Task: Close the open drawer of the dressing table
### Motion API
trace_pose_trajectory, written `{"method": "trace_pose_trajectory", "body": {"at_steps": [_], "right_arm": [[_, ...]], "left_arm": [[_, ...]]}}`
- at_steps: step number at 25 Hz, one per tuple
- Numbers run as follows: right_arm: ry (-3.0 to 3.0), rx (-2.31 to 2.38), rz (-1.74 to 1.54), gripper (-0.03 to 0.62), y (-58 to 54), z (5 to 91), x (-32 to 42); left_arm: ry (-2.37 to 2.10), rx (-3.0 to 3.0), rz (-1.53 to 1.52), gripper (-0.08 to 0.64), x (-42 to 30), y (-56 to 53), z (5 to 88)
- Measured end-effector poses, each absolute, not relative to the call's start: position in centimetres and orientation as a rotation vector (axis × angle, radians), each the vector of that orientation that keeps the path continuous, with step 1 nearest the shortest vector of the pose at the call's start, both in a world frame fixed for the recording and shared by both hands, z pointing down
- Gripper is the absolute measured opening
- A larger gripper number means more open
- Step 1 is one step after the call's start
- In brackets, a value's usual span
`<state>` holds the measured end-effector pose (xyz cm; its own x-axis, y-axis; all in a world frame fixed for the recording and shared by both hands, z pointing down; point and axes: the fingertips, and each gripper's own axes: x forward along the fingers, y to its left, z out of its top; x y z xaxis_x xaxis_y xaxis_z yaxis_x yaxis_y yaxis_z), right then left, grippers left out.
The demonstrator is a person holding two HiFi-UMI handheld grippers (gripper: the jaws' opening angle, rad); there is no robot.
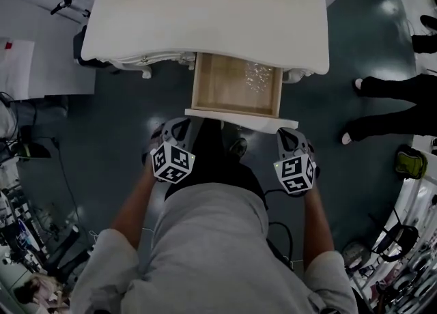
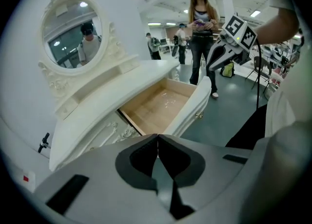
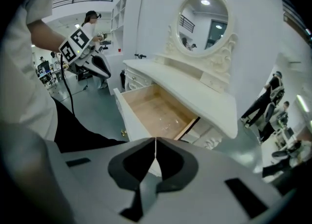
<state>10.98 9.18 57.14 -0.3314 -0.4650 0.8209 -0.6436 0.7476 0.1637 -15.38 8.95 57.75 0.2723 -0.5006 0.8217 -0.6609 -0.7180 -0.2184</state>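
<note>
The white dressing table [image 1: 205,12] stands ahead of me with its middle drawer [image 1: 235,86] pulled out, showing a bare wooden bottom. The drawer's white front panel [image 1: 232,119] faces me. My left gripper [image 1: 181,124] is shut and empty, just before the front panel's left end. My right gripper [image 1: 289,133] is shut and empty too, near the panel's right end. In the left gripper view the closed jaws [image 2: 157,136] point toward the open drawer [image 2: 156,106]. The right gripper view shows its closed jaws [image 3: 155,141] below the drawer [image 3: 156,108].
An oval mirror [image 3: 202,18] tops the table. People stand on the dark floor at the right [image 1: 396,101], beside a green bag [image 1: 410,162]. Another person [image 2: 200,33] stands beyond the drawer. Cables and equipment crowd the left edge [image 1: 27,149].
</note>
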Motion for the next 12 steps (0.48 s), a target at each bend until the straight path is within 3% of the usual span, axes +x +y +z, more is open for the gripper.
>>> {"method": "trace_pose_trajectory", "body": {"at_steps": [12], "right_arm": [[-1.868, 0.776, 0.192, 0.017, 8.9, 59.6, 15.4]], "left_arm": [[-0.895, 2.35, 1.558, 0.008, -16.4, 8.2, 61.2]]}}
